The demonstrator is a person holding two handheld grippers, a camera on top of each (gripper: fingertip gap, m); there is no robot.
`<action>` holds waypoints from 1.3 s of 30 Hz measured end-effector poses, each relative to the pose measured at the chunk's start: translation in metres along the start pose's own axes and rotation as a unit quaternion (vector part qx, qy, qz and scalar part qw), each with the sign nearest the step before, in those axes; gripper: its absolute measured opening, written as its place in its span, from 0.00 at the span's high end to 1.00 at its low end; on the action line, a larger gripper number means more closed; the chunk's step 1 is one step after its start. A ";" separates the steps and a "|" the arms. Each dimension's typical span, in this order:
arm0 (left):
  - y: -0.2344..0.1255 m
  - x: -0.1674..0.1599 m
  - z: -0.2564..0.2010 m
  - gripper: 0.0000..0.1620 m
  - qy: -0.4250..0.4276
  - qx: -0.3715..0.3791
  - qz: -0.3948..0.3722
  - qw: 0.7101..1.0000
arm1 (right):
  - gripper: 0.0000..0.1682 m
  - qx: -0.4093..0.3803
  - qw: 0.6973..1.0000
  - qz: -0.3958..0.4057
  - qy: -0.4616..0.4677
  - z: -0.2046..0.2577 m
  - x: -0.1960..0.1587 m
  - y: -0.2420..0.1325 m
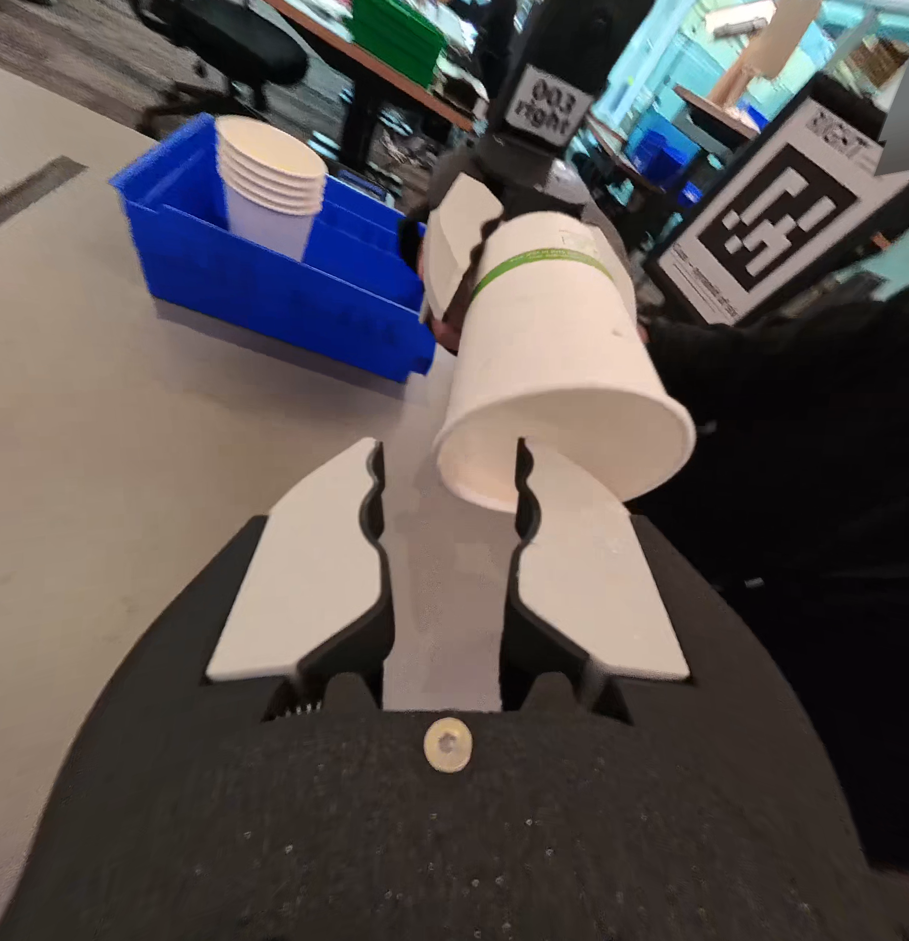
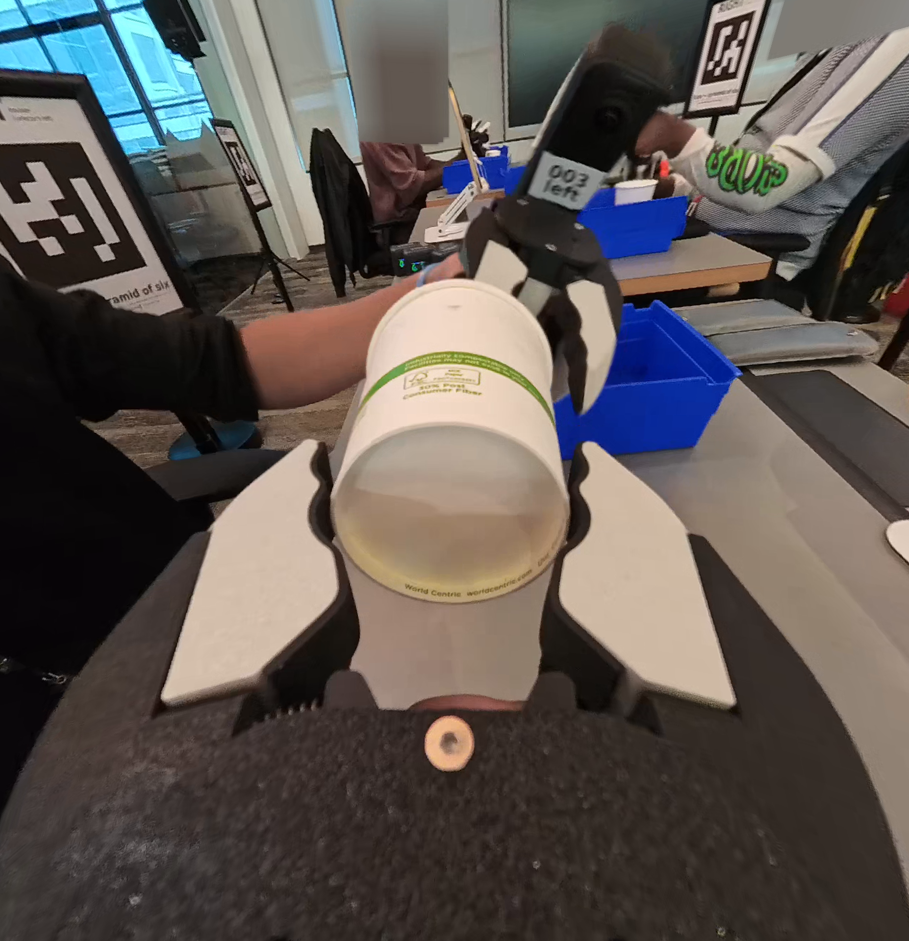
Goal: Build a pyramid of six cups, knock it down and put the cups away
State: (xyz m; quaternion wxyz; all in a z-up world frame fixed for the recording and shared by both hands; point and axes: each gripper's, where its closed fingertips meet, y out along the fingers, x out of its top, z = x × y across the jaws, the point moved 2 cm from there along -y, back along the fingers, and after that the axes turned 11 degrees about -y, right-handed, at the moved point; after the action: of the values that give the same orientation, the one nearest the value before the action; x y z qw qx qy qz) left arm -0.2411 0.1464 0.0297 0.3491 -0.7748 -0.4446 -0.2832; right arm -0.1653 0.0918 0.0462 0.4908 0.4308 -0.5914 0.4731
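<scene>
Table (image 1: 111,407) was bare, so I'd guess building hadn't started. Blue bin (image 1: 269,285), upper left of the left wrist view, held the nested cup stack (image 1: 274,198). Right gripper (image 2: 450,509) pinched one cup (image 2: 457,407) near its base, frame centre; left gripper (image 1: 450,489) sat half-open, empty. Set it down rim-first, gently.

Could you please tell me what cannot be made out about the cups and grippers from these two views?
- Held cup: its open mouth faces away in the right wrist view.
- Stacked cups: motion blur in the left wrist view makes the count unsure, and the blue bin wall hides their bases.
- Left gripper: empty.
</scene>
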 end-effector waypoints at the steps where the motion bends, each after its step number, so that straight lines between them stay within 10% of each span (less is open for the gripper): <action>1: -0.007 0.001 0.000 0.69 -0.004 0.022 -0.022 1.000 | 0.47 -0.007 1.000 -0.007 0.005 -0.002 0.001 -0.005; 6: -0.027 -0.019 -0.019 0.53 0.041 0.162 -0.117 0.979 | 0.47 -0.043 0.998 -0.033 0.022 -0.011 -0.001 -0.032; 12: 0.017 -0.060 -0.037 0.64 0.109 0.240 -0.088 0.961 | 0.47 -0.075 0.990 -0.099 0.068 -0.014 -0.008 -0.049; 19: 0.047 -0.030 -0.043 0.65 0.180 0.265 -0.084 0.943 | 0.48 -0.086 0.973 -0.164 0.135 -0.001 -0.024 -0.046; 27: 0.050 -0.038 -0.045 0.96 0.201 0.224 -0.071 0.951 | 0.47 -0.076 0.971 -0.156 0.162 0.010 -0.035 -0.026; 39: -0.003 -0.055 -0.043 0.99 0.214 0.203 0.032 0.955 | 0.37 -0.110 0.991 0.076 -0.002 -0.016 -0.004 -0.031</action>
State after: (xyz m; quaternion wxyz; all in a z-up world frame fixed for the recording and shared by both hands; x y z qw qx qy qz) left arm -0.2738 0.0858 0.0150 0.5949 -0.6225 -0.3823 -0.3353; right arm -0.1312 0.1022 0.0477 0.4964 0.3286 -0.6724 0.4400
